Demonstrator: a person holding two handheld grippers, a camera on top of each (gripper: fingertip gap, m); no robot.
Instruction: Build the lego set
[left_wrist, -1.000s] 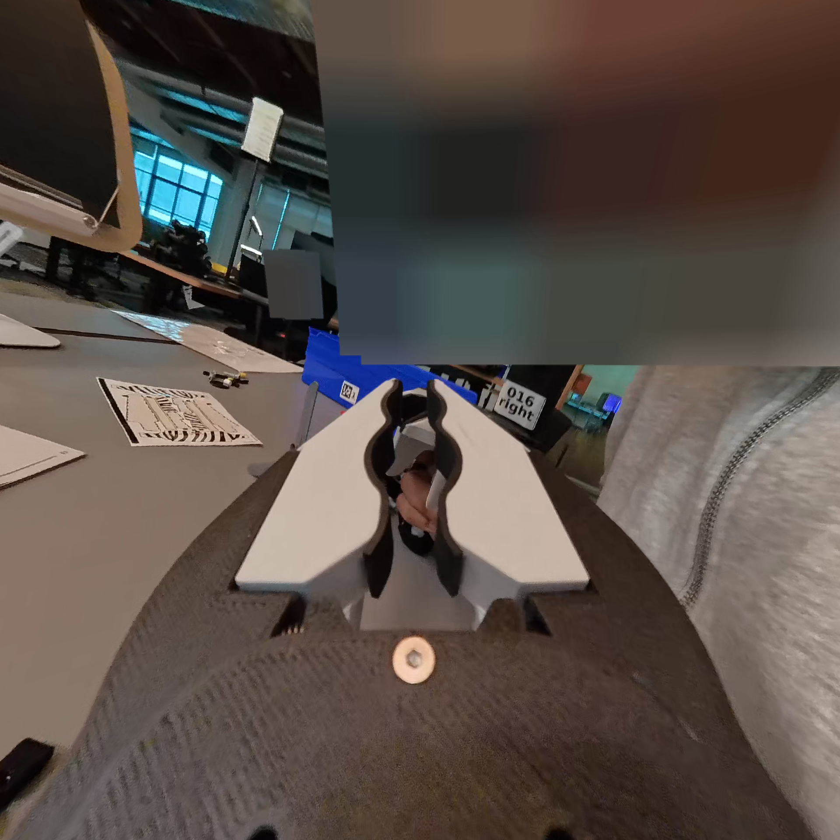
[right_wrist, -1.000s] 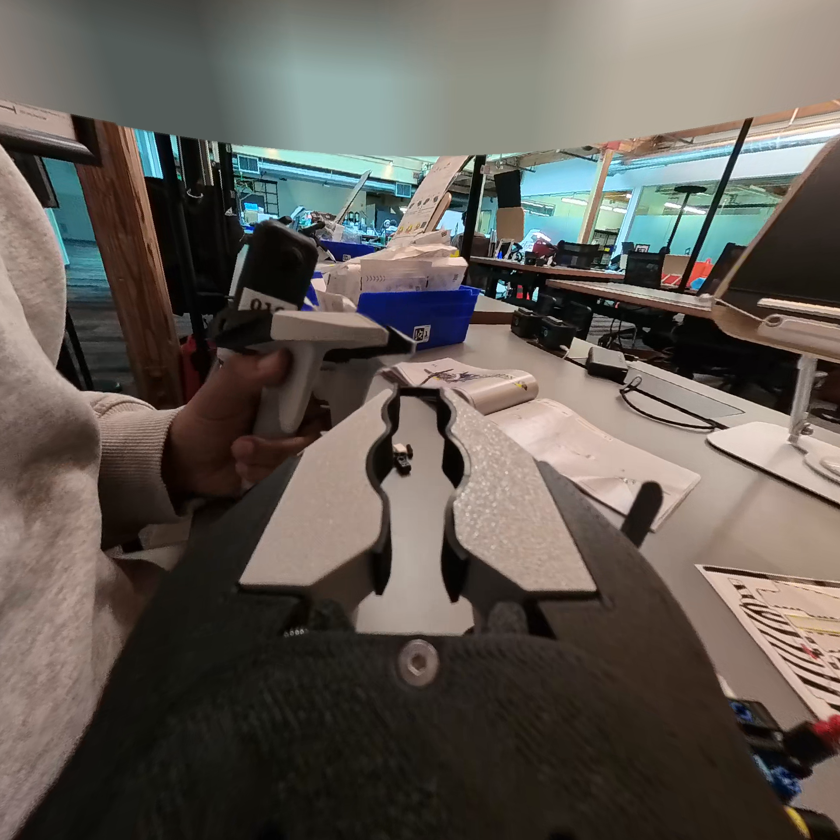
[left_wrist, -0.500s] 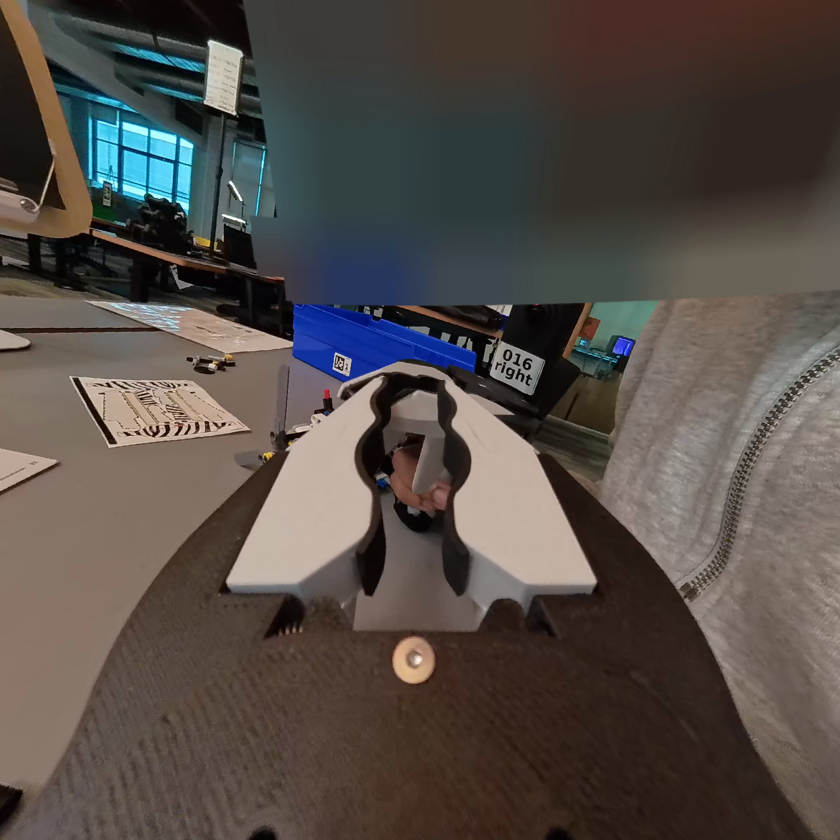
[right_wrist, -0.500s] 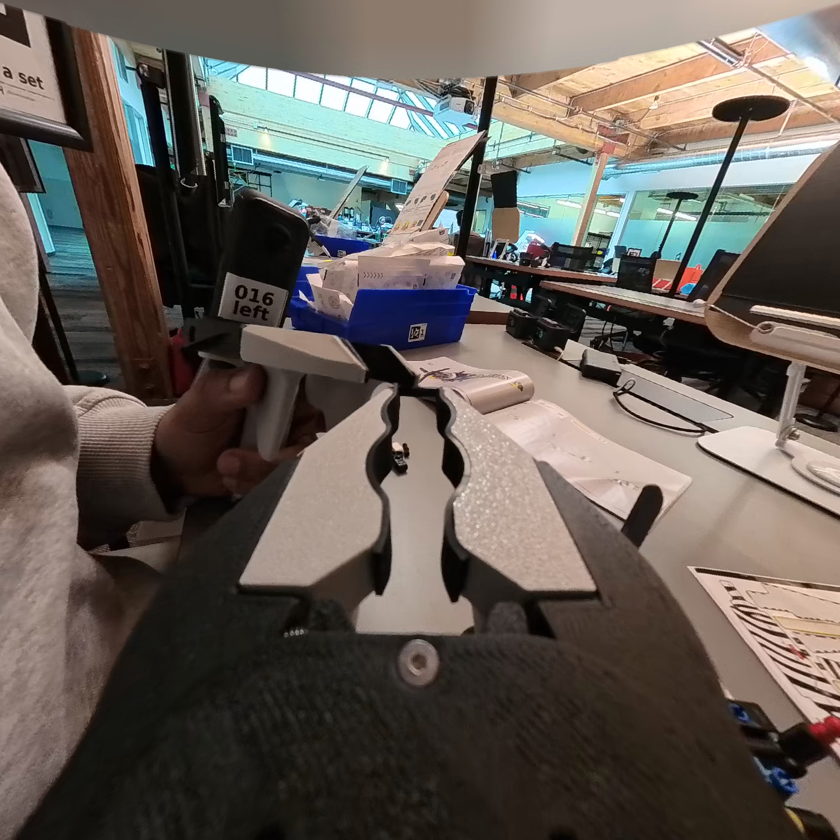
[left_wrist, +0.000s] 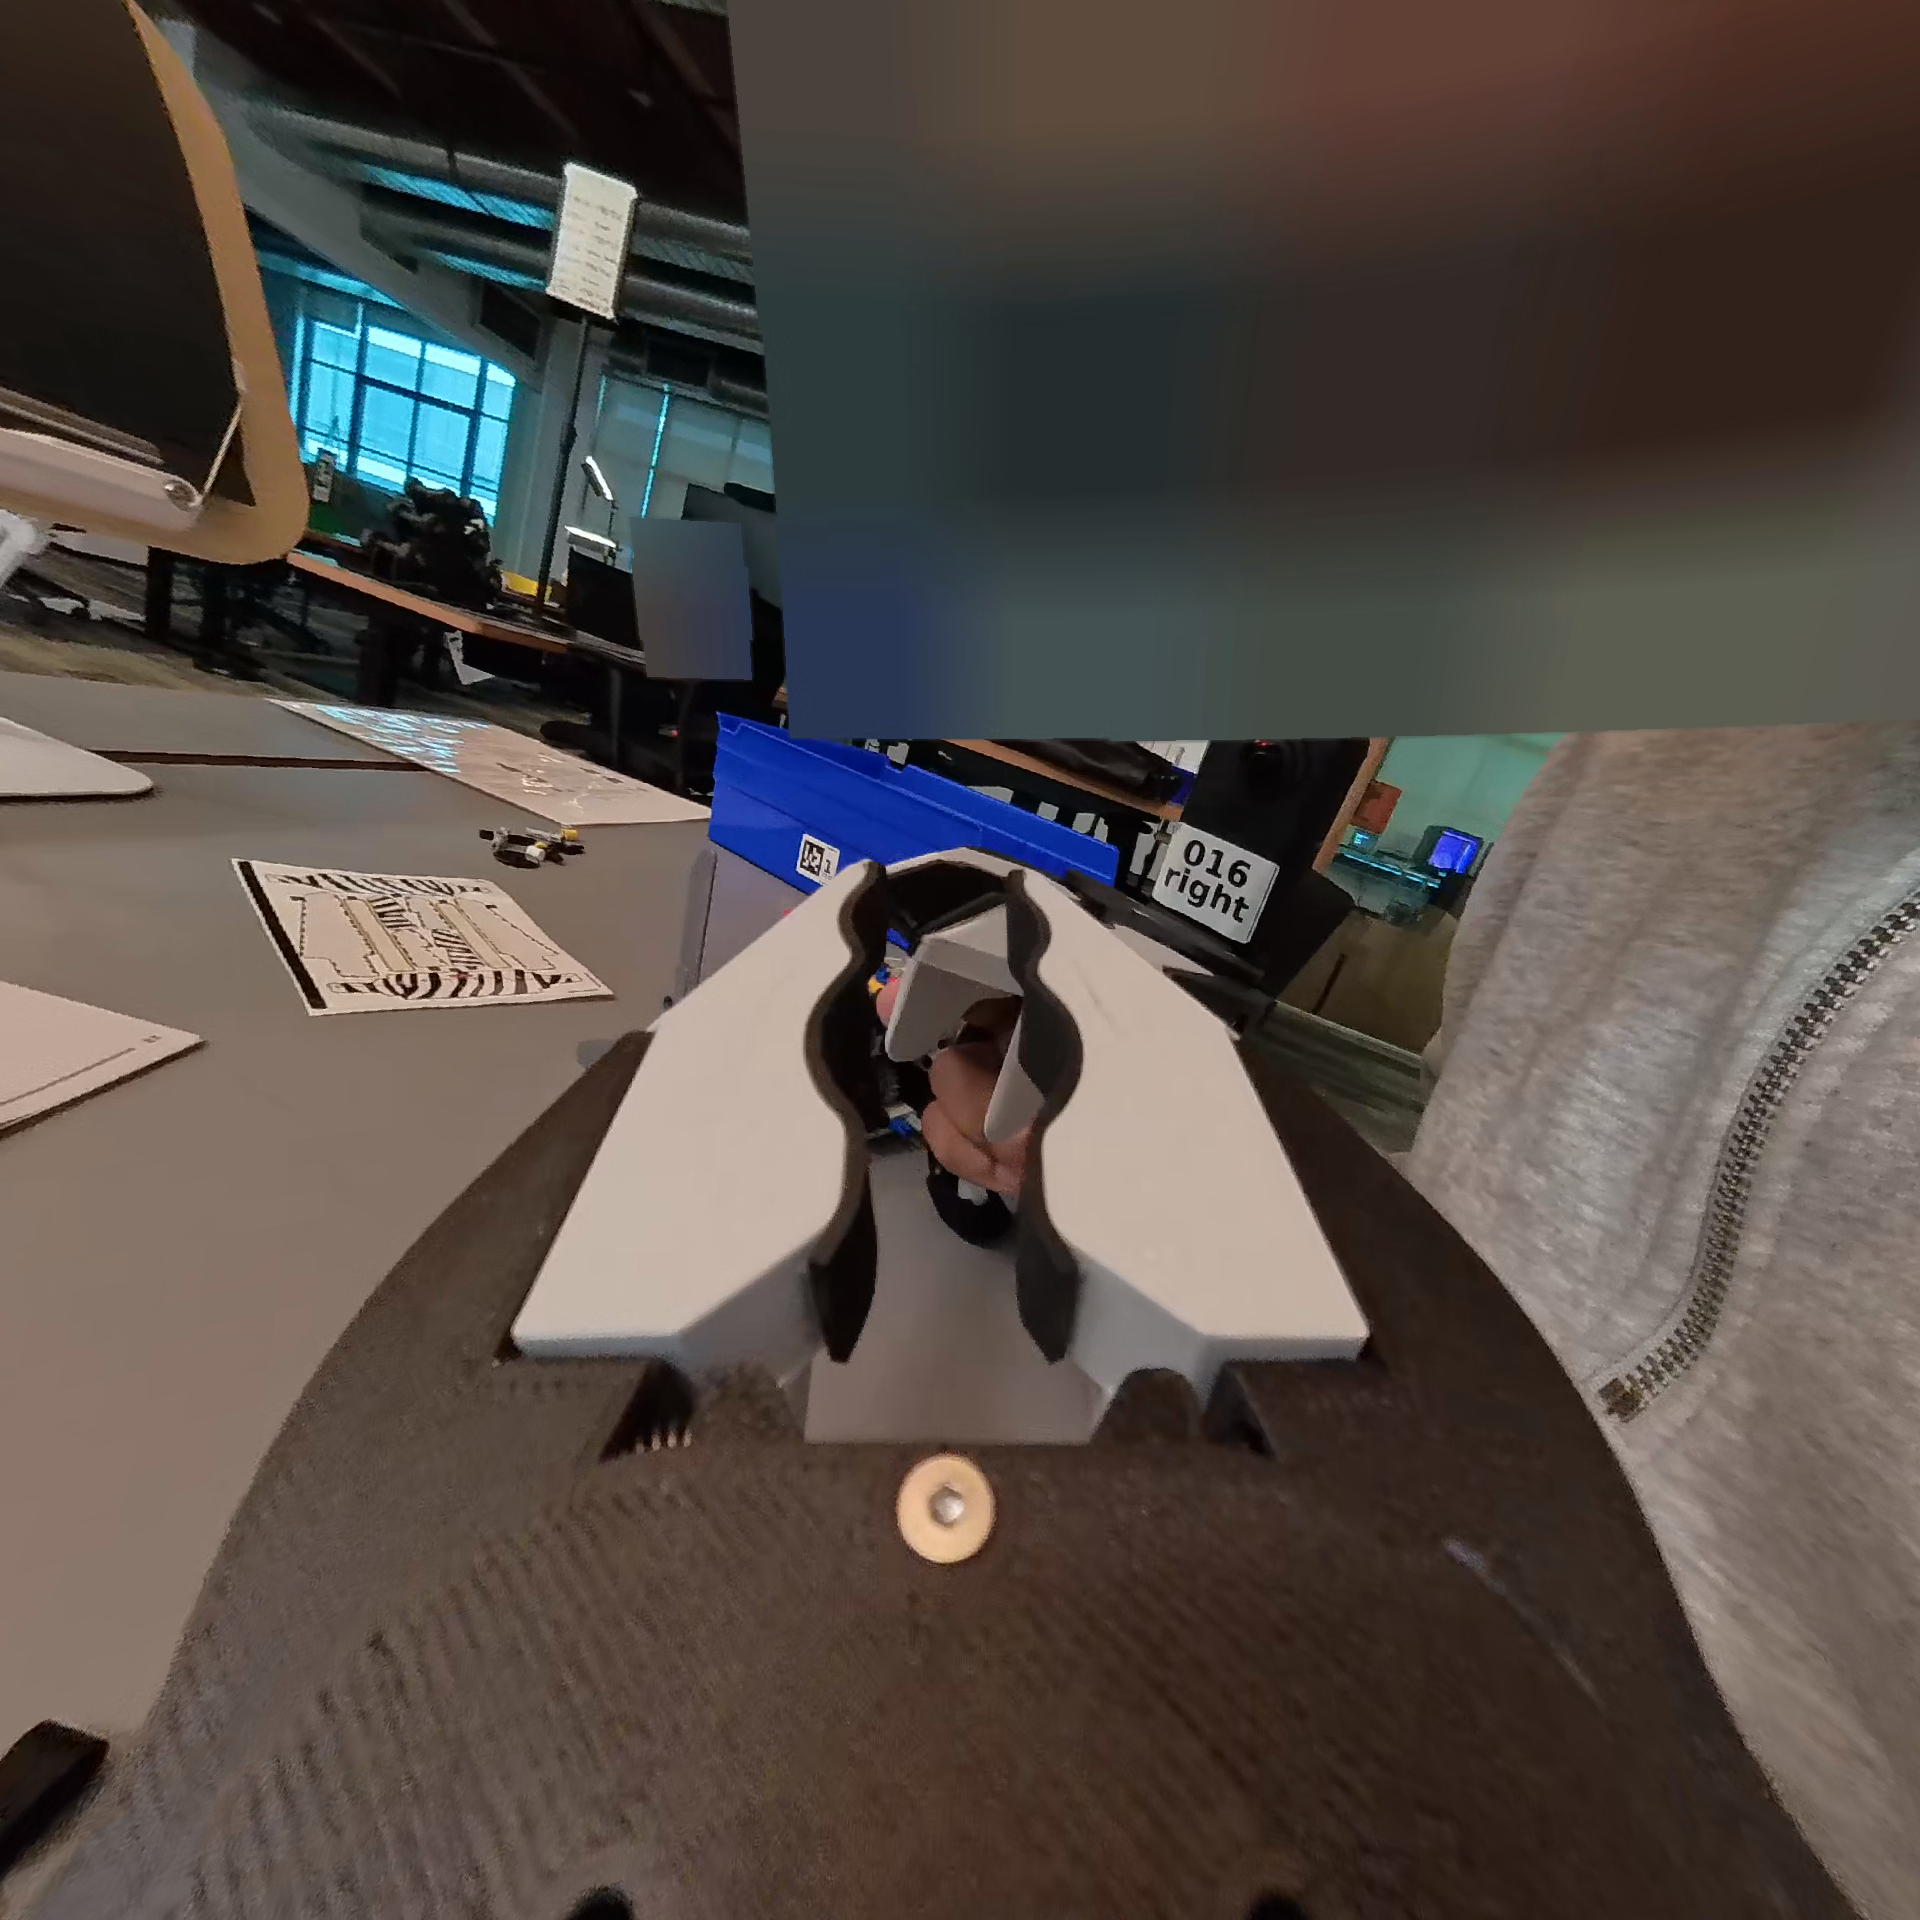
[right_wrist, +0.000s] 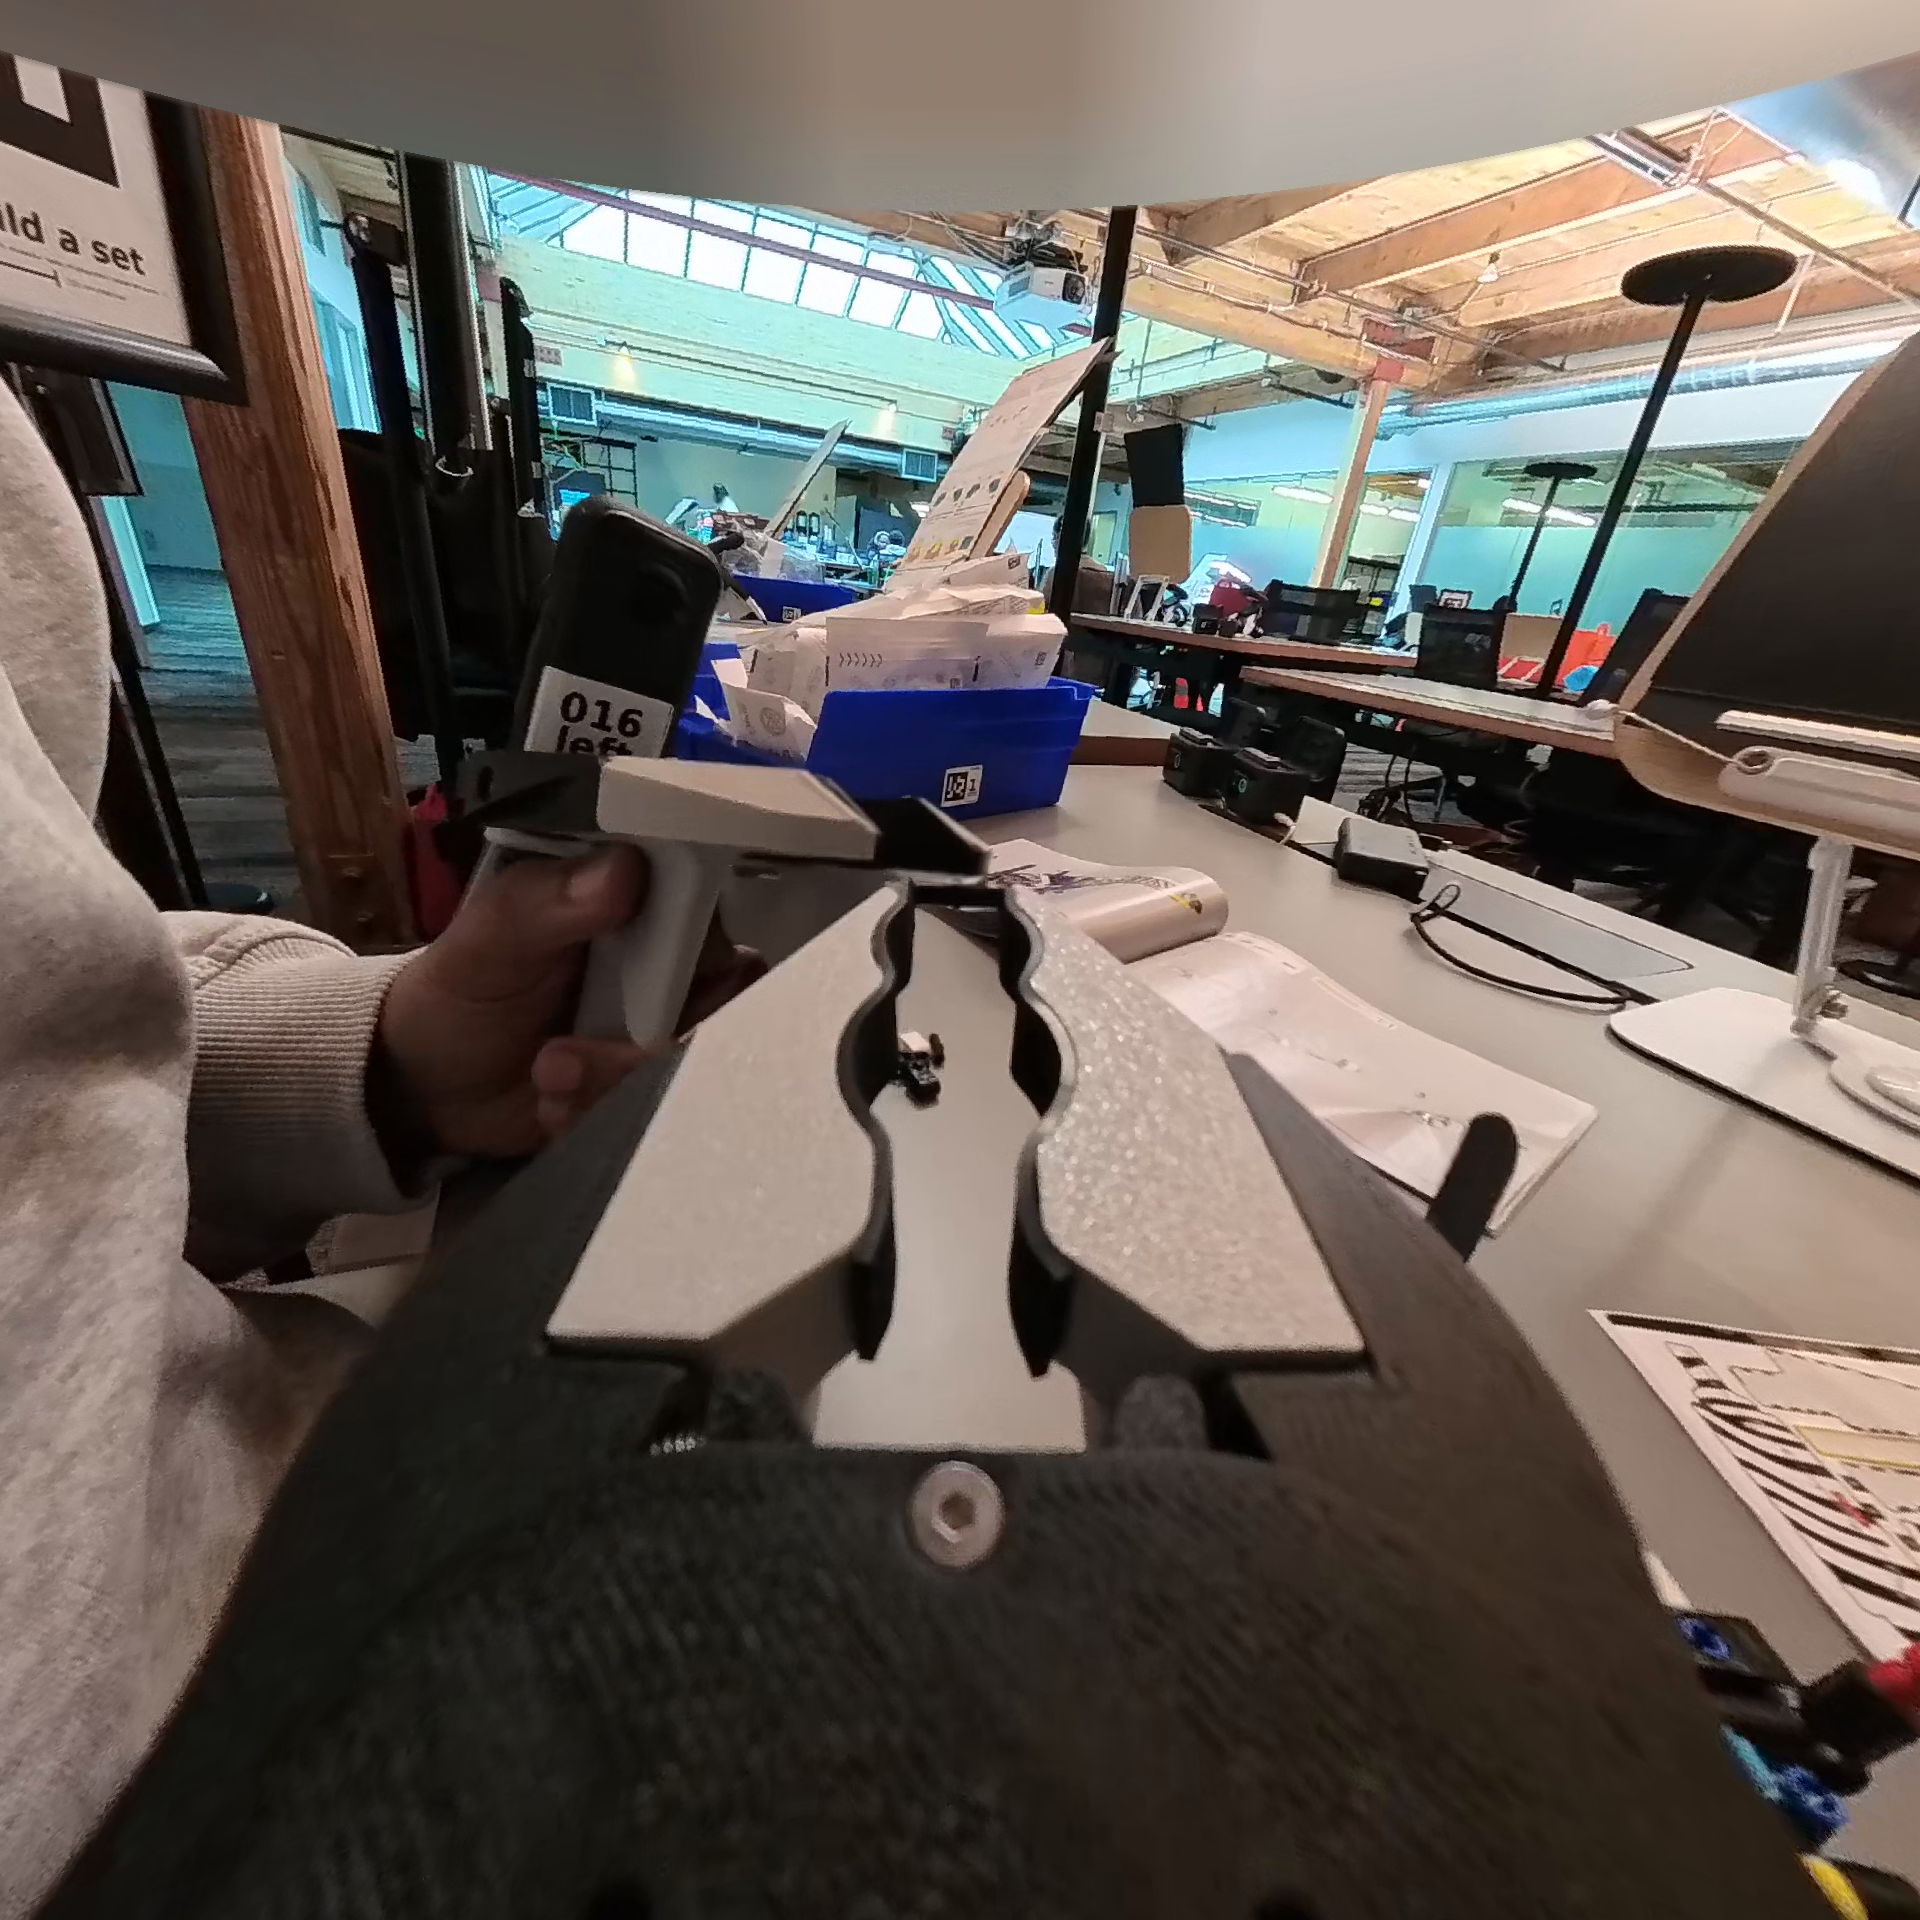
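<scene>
While both grippers face each other above the table (right_wrist: 1714, 1195), only right view shows a small dark lego piece (right_wrist: 921, 1062) lying at 12, seen through right gripper (right_wrist: 958, 914)'s narrowly parted, empty fingers. Left gripper (left_wrist: 940, 883): tips apart, empty. Lego bits (right_wrist: 1787, 1704) at 4, cut off.

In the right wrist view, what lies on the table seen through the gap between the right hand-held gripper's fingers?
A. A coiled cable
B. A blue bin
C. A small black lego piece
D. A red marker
C: a small black lego piece lies on the grey table, framed by the open fingers of the right hand-held gripper, which hold nothing.
</scene>
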